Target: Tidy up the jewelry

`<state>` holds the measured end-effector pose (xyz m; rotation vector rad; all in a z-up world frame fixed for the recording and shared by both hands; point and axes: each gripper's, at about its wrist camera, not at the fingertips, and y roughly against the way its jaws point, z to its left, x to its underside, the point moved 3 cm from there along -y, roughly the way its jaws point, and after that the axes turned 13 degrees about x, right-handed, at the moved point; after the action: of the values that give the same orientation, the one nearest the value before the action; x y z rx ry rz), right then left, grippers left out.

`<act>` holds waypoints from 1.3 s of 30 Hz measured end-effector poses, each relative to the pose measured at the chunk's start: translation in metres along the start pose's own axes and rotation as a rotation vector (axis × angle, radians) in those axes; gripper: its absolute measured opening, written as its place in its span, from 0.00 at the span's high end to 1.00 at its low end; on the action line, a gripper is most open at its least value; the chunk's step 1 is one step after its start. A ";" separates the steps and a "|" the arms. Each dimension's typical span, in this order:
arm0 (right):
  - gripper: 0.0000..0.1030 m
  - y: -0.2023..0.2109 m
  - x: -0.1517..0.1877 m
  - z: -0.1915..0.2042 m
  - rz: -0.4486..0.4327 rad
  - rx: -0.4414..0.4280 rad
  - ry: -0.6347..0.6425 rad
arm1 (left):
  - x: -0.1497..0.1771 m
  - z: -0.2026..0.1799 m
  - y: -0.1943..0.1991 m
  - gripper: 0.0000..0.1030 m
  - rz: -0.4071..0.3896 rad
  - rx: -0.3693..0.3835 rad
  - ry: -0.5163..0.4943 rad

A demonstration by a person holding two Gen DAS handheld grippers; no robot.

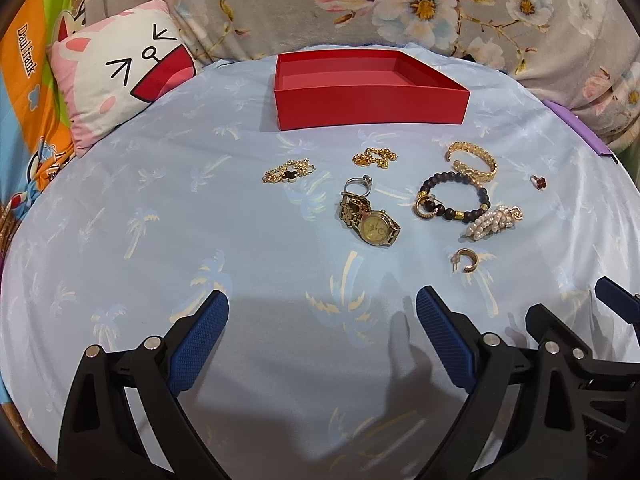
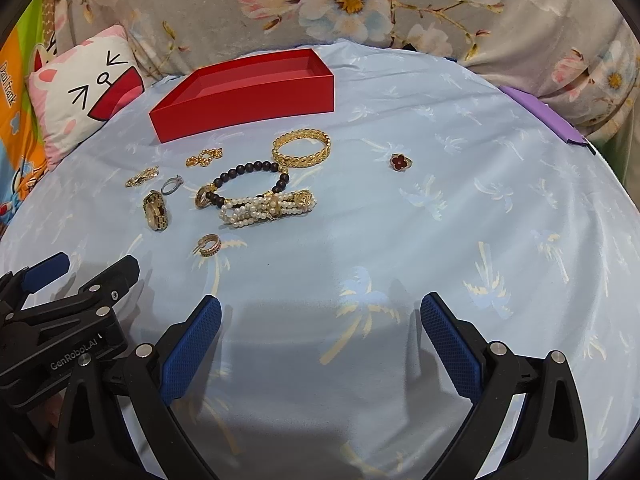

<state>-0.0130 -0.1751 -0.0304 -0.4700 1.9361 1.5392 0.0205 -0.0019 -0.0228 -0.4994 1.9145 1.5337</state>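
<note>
From the left wrist camera, the left gripper (image 1: 322, 312) hovers with its blue-padded fingers (image 1: 200, 344) spread wide and empty above a pale blue palm-print cloth (image 1: 160, 240), where a gold watch (image 1: 370, 220), a dark bead bracelet (image 1: 454, 196), a gold bangle (image 1: 474, 162) and a pearl bracelet (image 1: 494, 220) lie scattered just short of an empty red box (image 1: 370, 108). From the right wrist camera, the right gripper (image 2: 320, 316) is likewise released and holding nothing, the same jewelry lying ahead and to its left, a red clover ring (image 2: 401, 162) apart to the right, and the left gripper visible at the lower left edge.
</note>
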 end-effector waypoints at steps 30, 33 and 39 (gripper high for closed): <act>0.05 -0.025 -0.048 -0.054 0.017 -0.028 -0.147 | -0.043 -0.002 -0.046 0.30 0.074 0.097 0.052; 0.05 -0.027 -0.047 -0.053 0.019 -0.027 -0.141 | -0.043 -0.005 -0.048 0.37 0.065 0.062 0.030; 0.05 -0.031 -0.050 -0.053 0.023 -0.030 -0.141 | -0.043 -0.004 -0.043 0.81 0.047 0.075 0.033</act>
<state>0.0303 -0.2386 -0.0137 -0.3429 1.8183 1.5749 0.0784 -0.0208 -0.0246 -0.4525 2.0137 1.4854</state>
